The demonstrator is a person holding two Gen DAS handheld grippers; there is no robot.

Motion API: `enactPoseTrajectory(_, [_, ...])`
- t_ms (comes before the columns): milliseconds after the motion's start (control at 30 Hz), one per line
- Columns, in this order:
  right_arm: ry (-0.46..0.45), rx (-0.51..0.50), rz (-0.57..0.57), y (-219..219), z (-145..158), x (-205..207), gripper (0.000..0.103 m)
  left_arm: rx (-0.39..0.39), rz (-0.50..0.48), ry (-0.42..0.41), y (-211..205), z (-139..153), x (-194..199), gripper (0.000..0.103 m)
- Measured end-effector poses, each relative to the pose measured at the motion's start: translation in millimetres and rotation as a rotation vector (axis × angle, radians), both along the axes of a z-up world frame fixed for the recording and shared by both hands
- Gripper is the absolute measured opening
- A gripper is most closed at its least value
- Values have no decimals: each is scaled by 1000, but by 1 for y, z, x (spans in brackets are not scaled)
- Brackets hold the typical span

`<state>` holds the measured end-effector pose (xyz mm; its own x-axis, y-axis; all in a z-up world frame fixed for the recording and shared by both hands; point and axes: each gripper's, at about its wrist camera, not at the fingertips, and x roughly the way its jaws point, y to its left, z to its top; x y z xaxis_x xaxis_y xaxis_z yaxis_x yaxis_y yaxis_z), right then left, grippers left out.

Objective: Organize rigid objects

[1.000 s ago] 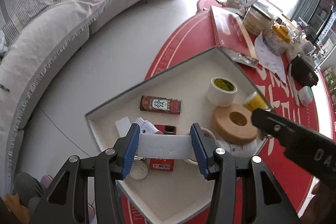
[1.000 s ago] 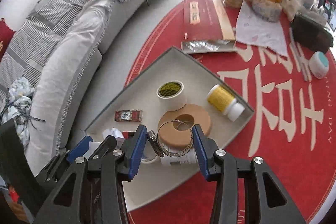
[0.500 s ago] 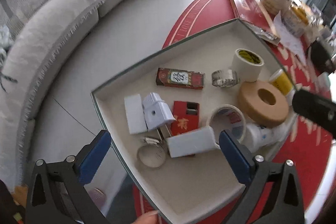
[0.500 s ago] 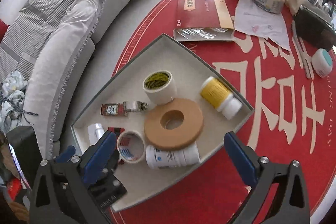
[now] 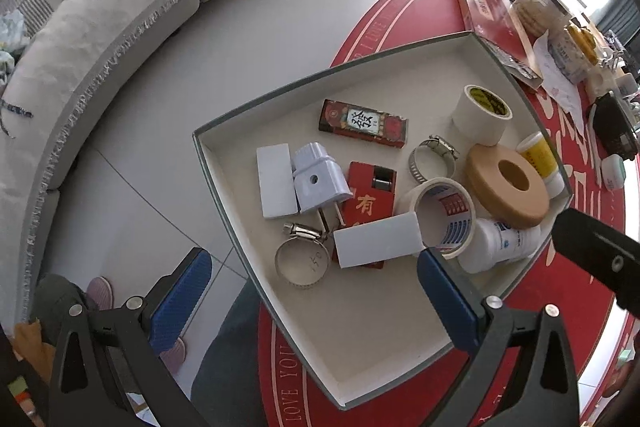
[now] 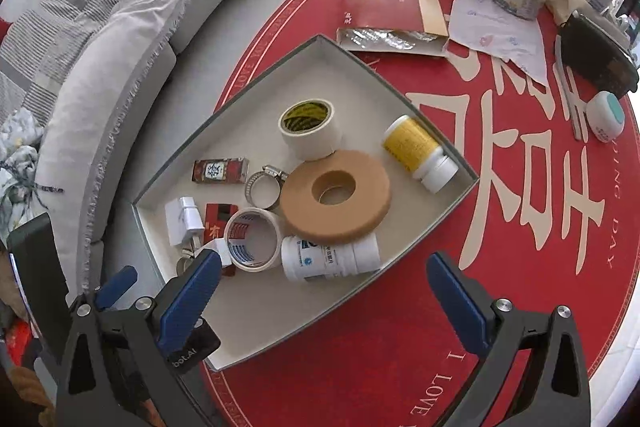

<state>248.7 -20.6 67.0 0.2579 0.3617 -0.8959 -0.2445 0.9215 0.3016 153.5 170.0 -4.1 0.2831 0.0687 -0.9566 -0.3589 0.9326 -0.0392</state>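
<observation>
Pose: I hold left tool (image 5: pixel 316 291) and right tool (image 6: pixel 324 291) tilted steeply down over the tray (image 5: pixel 224 183) | Jaws: both have just been opening, now spread, nothing between | White block (image 5: pixel 378 241) lies in tray, just beyond left tool.

The left tool (image 5: pixel 316 291) hangs over the near corner of a grey-rimmed tray (image 5: pixel 224 195), its blue pads spread wide with nothing between them. In the tray, a white block (image 5: pixel 378 242) lies just ahead of the pads, leaning on a red box (image 5: pixel 370 201). At nine o'clock from it lies a metal hose clamp (image 5: pixel 301 261); at three o'clock a tape roll (image 5: pixel 444 213) touches it. A tan foam ring (image 5: pixel 506 187) sits at two o'clock. The tray rests on a red table (image 5: pixel 404 15).
</observation>
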Motion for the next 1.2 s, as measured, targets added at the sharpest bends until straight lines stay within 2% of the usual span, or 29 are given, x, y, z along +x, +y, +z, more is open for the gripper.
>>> enactPoseTrajectory(500, [27,-87,48,20,-9,0,103,-3,11,-3,3,0,1,102])
enactPoseTrajectory(867, [11,-136,86,34,-9,0,103,-24,2,-13,5,1,1,102])
enactPoseTrajectory(1200, [14,-146,86,37,-10,0,103,-24,7,-11,6,0,2,102])
